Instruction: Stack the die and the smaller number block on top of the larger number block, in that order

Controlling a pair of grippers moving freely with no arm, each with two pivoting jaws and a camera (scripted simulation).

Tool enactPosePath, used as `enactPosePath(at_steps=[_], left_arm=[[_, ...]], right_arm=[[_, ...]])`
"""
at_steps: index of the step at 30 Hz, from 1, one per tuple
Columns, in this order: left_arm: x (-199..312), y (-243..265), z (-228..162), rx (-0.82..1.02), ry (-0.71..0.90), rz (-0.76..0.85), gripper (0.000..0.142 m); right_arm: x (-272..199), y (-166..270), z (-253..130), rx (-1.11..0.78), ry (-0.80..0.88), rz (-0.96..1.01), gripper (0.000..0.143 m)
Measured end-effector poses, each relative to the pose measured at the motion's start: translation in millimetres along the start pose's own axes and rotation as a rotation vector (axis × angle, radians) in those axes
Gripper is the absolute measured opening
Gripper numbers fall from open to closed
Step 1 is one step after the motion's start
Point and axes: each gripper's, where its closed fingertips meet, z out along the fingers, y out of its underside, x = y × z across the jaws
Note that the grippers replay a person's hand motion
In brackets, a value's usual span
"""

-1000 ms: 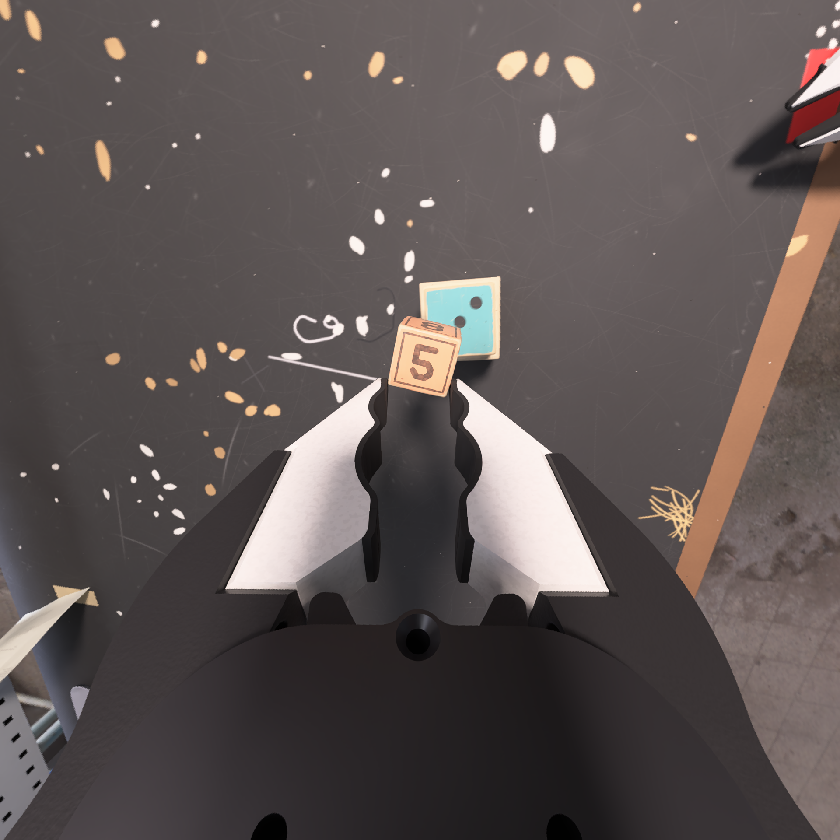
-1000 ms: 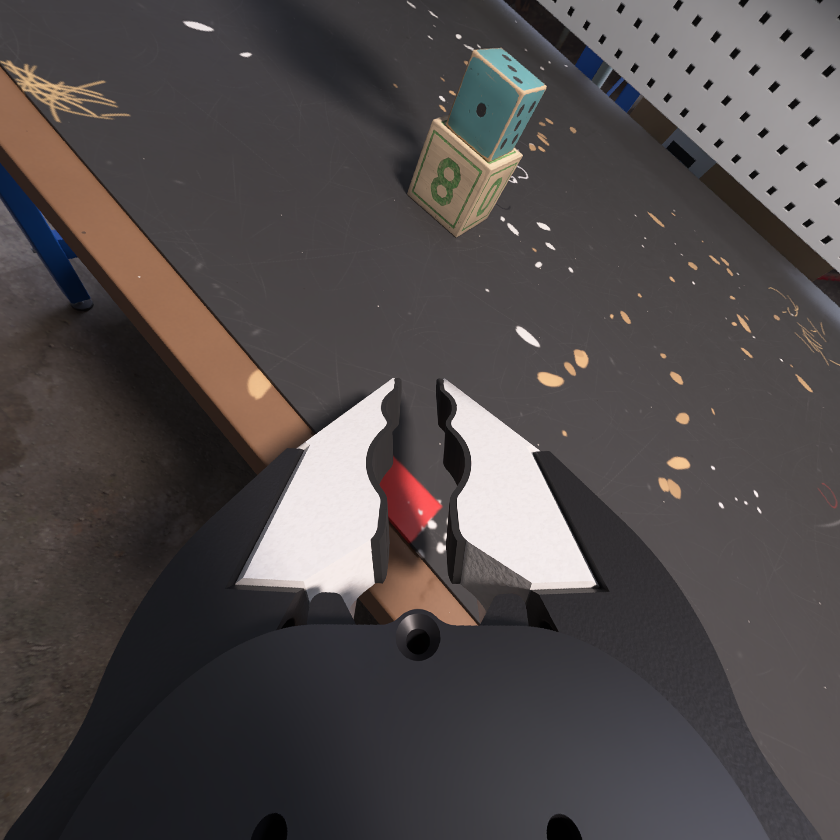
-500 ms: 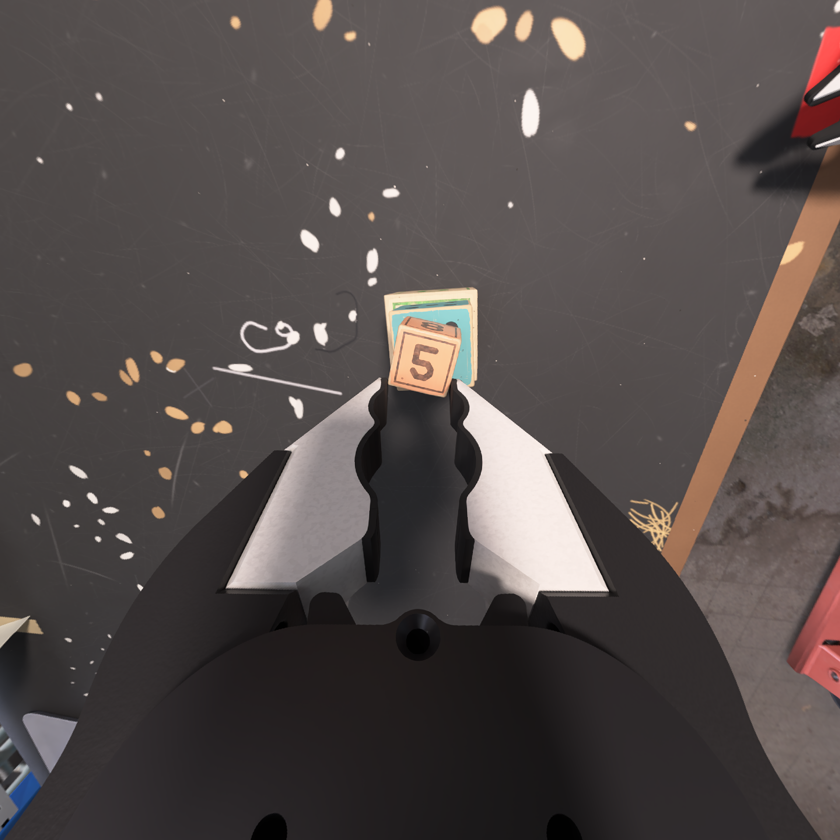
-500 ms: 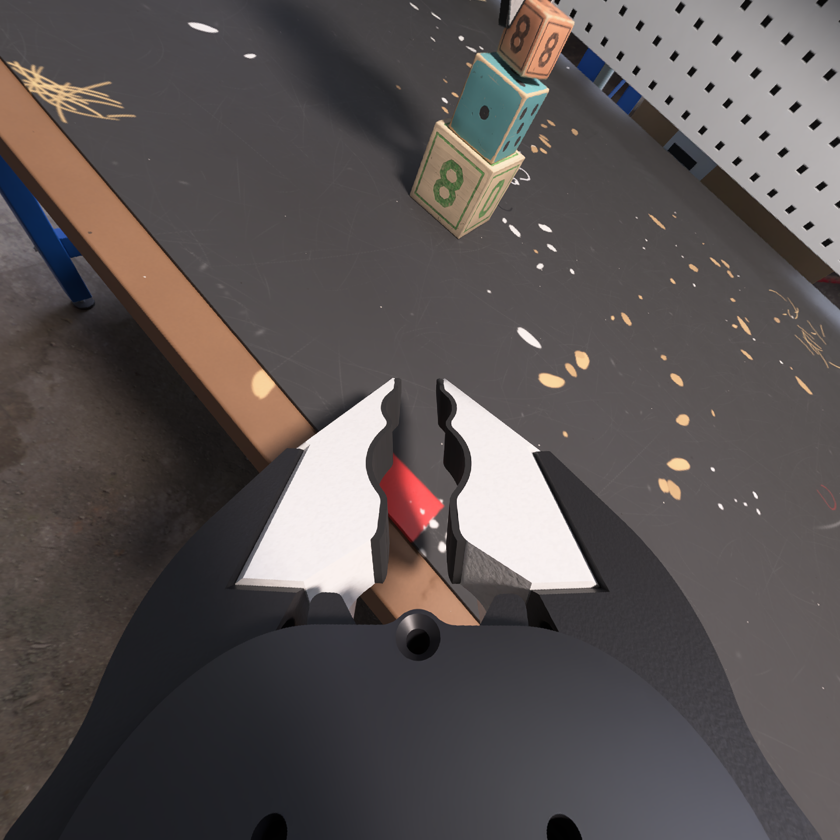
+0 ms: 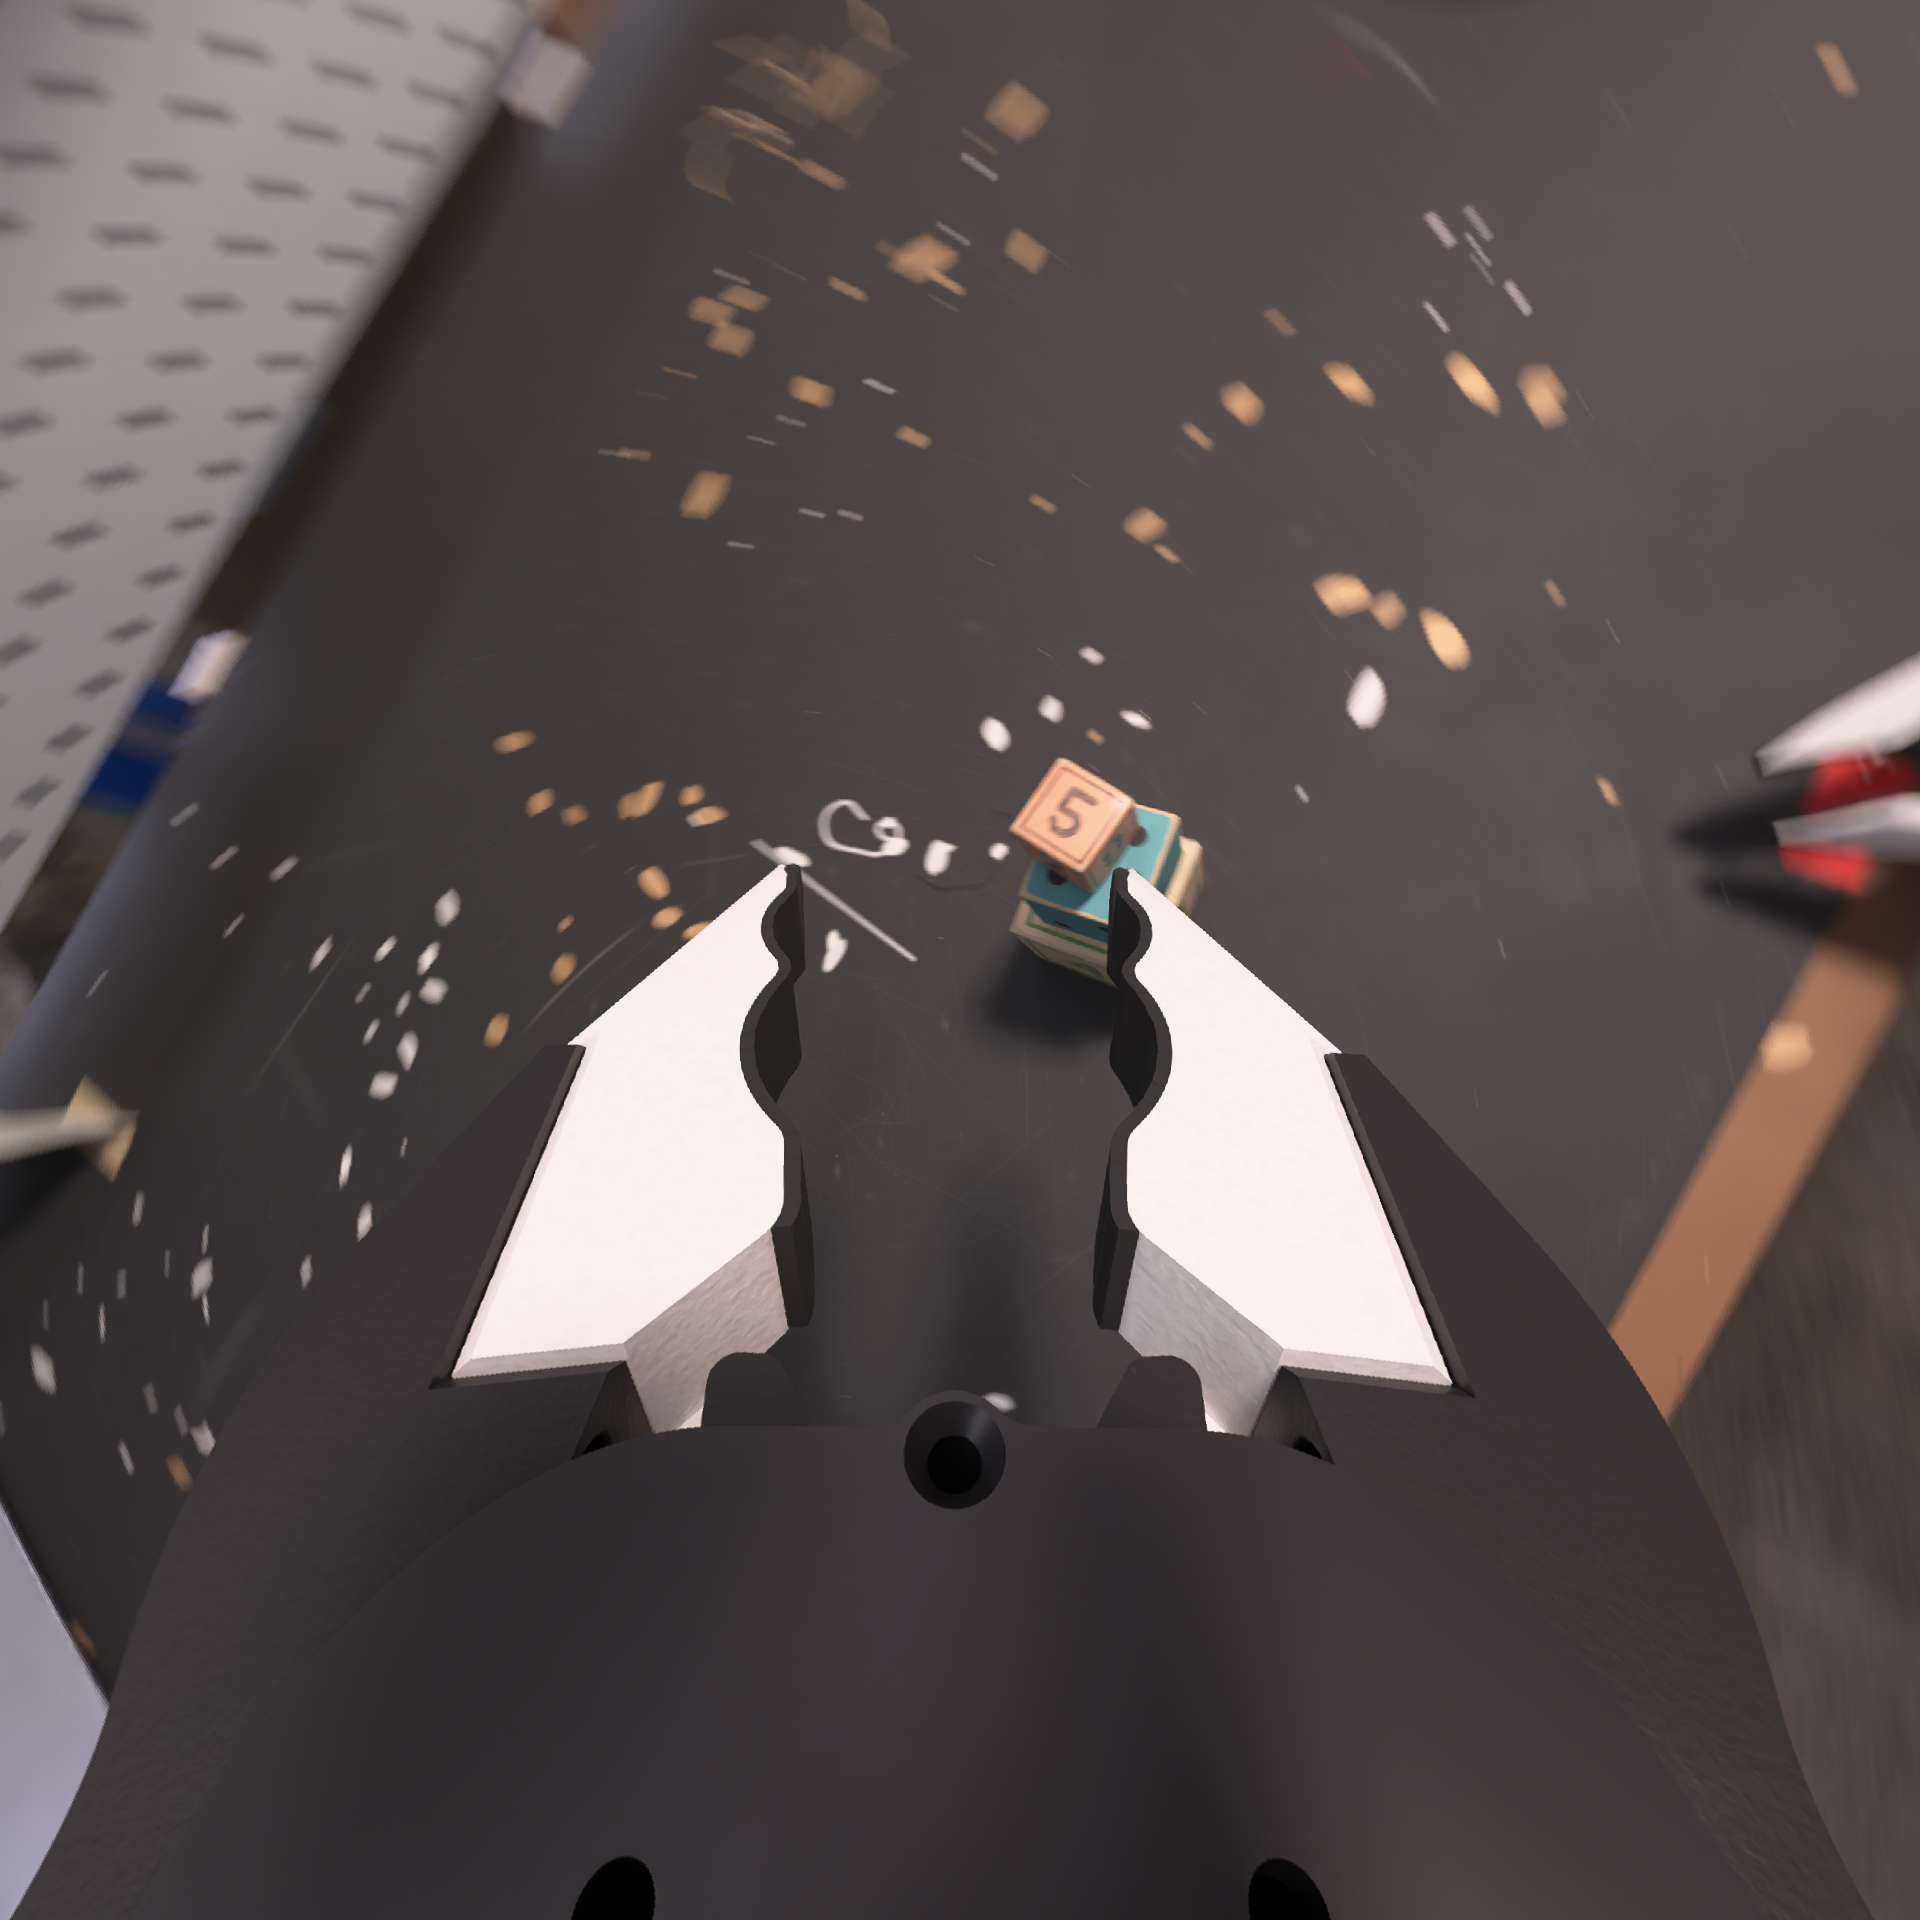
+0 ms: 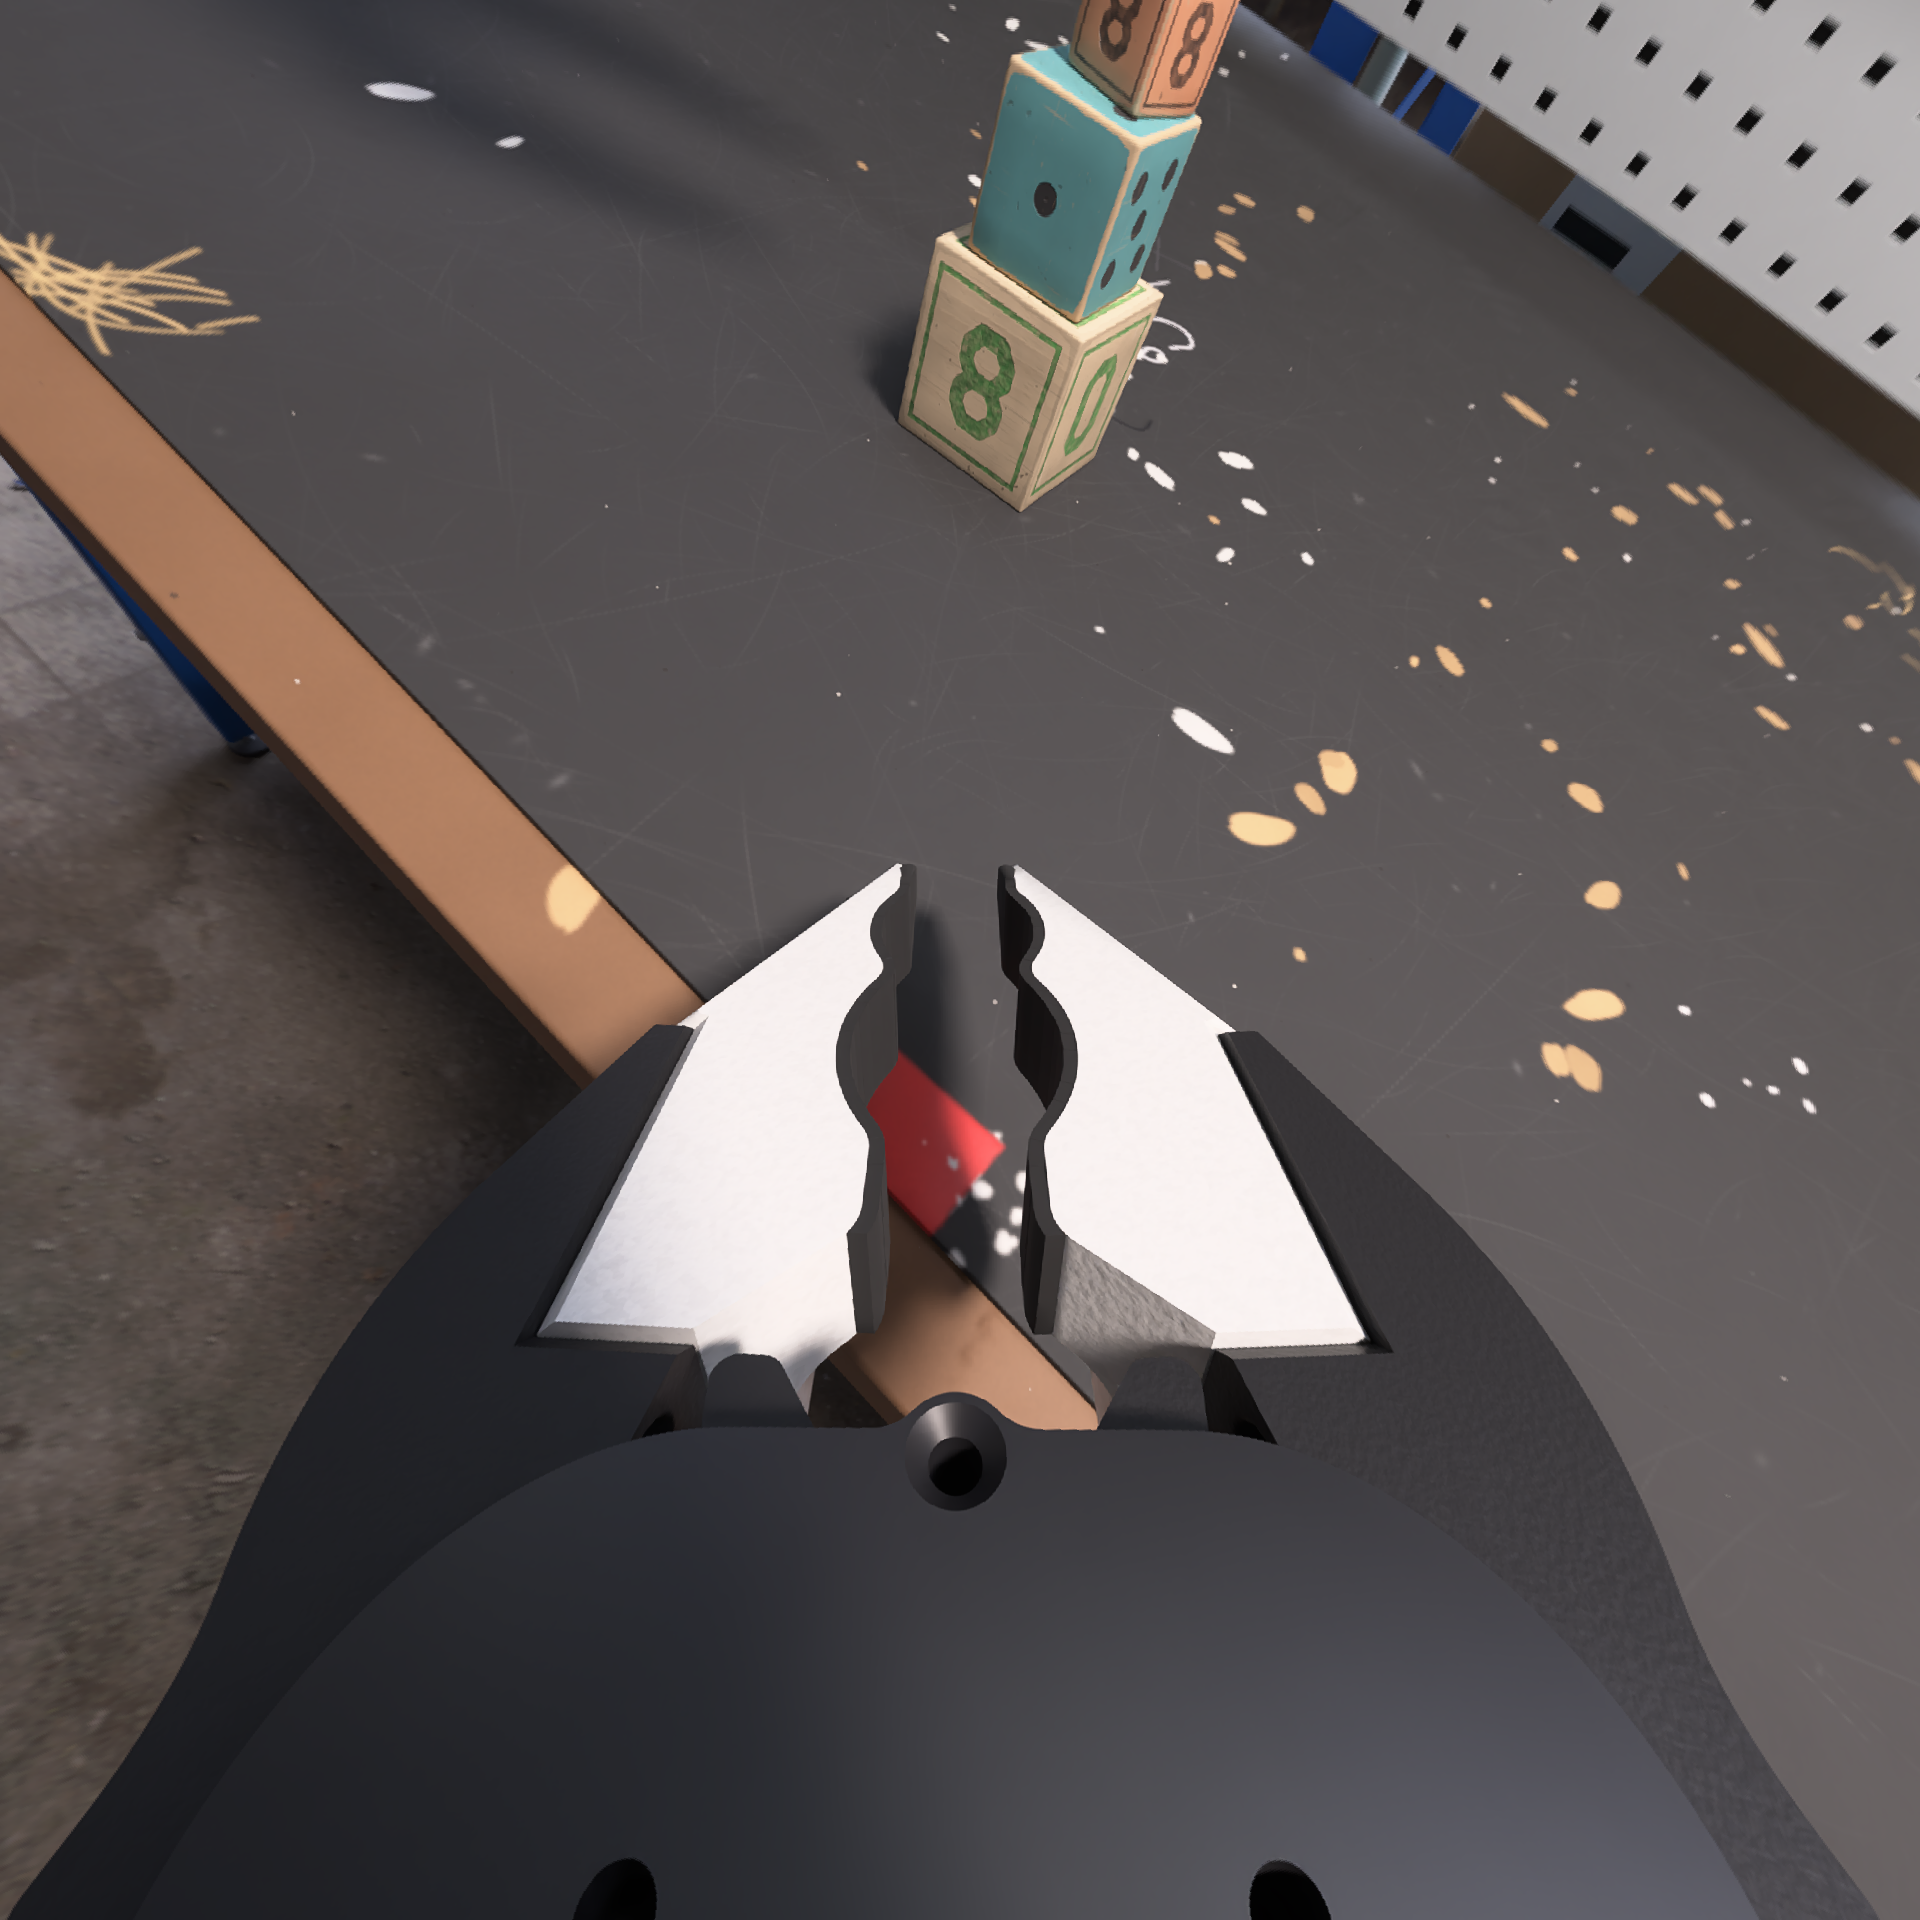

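The larger number block (image 6: 997, 384), pale wood with green figures, stands on the dark table (image 6: 727, 582). The teal die (image 6: 1070, 187) sits on it, and the smaller orange number block (image 6: 1143, 47) sits on the die, cut off by the top edge. In the left wrist view the same stack shows from above: small block (image 5: 1070, 826), die (image 5: 1047, 896), larger block (image 5: 1049, 943). My left gripper (image 5: 956, 883) is open and empty, pulled back from the stack, whose right side is behind its right finger. My right gripper (image 6: 954, 878) is shut and empty, near the table's front edge.
A red patch (image 6: 925, 1143) lies on the table under my right gripper. The brown table edge (image 6: 343, 707) runs along the front, with floor beyond. A white pegboard (image 6: 1714, 135) stands behind the table. My right gripper shows far right in the left wrist view (image 5: 1766, 800).
My left gripper has let go of the smaller number block on top of the die, opened, and drawn back and away from the stack. My right gripper has not moved.
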Motion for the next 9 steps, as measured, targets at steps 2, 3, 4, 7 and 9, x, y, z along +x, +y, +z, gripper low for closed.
enactPosePath(at_steps=[2, 3, 4, 7, 9], left_arm=[[-2.5, 16.9, -21.1, 0.115, -0.186, -0.159, 0.059], [2.8, 32.0, -29.2, 0.145, -0.255, -0.221, 0.058], [12.4, 47.8, -34.7, 0.165, -0.300, -0.263, 0.056], [59.6, 91.0, -37.4, 0.197, -0.298, -0.320, 0.053], [87.2, 112.8, -35.0, 0.188, -0.285, -0.340, 0.050]], right_arm=[[-0.4, -2.7, 3.0, -0.011, -0.023, 0.015, 0.018], [-2.8, -5.1, 4.9, -0.023, -0.055, -0.005, 0.020], [-4.9, -8.0, 6.9, -0.044, -0.092, -0.048, 0.022], [-8.6, -16.3, 15.9, -0.128, -0.208, -0.302, 0.032], [-5.7, -21.5, 25.4, -0.178, -0.298, -0.480, 0.038]])
